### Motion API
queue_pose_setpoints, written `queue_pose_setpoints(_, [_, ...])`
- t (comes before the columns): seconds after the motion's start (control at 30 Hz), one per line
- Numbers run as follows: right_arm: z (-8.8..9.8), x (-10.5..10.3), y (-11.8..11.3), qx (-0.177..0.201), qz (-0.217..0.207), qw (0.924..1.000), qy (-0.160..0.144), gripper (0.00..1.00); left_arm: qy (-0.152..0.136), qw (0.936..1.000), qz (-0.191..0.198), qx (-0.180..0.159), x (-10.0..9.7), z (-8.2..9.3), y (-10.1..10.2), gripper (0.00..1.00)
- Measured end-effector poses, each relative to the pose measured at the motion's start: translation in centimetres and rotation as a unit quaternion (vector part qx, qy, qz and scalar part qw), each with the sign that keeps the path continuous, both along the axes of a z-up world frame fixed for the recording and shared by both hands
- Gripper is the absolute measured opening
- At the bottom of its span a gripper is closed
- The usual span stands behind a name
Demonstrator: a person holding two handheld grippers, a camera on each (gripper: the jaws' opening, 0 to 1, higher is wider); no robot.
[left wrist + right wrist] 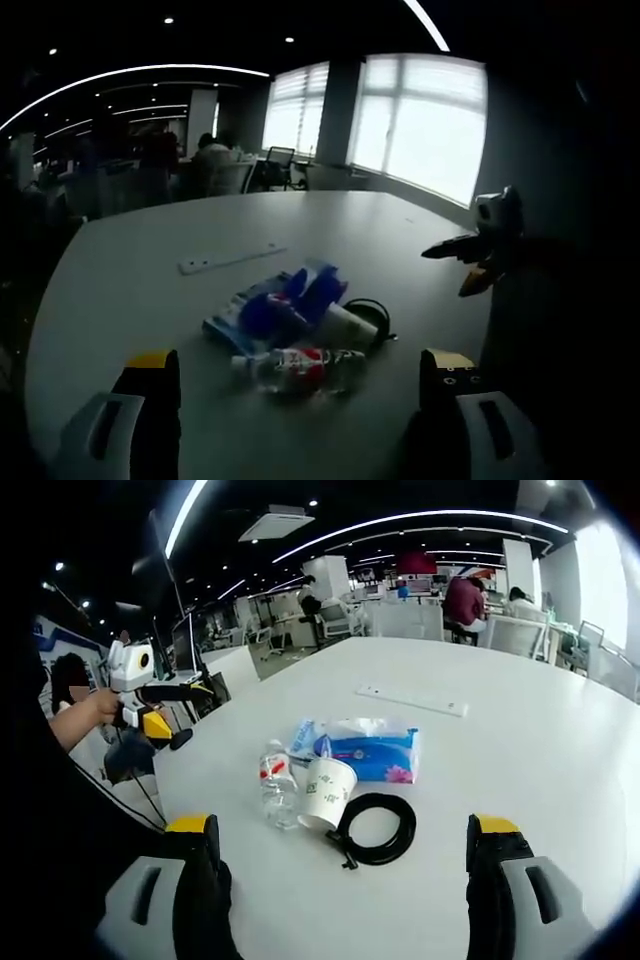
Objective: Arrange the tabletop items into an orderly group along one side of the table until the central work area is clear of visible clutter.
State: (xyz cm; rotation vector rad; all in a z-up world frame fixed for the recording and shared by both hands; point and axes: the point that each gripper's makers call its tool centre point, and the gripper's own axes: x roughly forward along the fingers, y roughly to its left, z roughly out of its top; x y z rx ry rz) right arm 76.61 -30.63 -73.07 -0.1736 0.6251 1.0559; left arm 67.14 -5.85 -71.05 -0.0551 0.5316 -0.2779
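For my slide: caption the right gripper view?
Open right gripper faces water bottle, paper cup, tissue pack and coiled cable.

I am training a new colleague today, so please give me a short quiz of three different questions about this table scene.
1. True or false: the paper cup stands upright.
2. Which item lies nearest the right tongs? A) tissue pack B) coiled black cable C) white power strip
3. Fill in: the plastic water bottle lies directly beside the ____.

Key: 1. False, it lies on its side. 2. B. 3. paper cup.
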Motion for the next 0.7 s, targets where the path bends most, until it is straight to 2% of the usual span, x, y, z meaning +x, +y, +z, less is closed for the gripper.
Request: queue_pose_setpoints(0.7, [-0.50, -0.27, 1.04, -0.016, 0.017, 0.9997, 0.002, 1.00, -0.002, 1.0000, 0.002, -0.005, -0.09, 0.10, -0.17, 0.98])
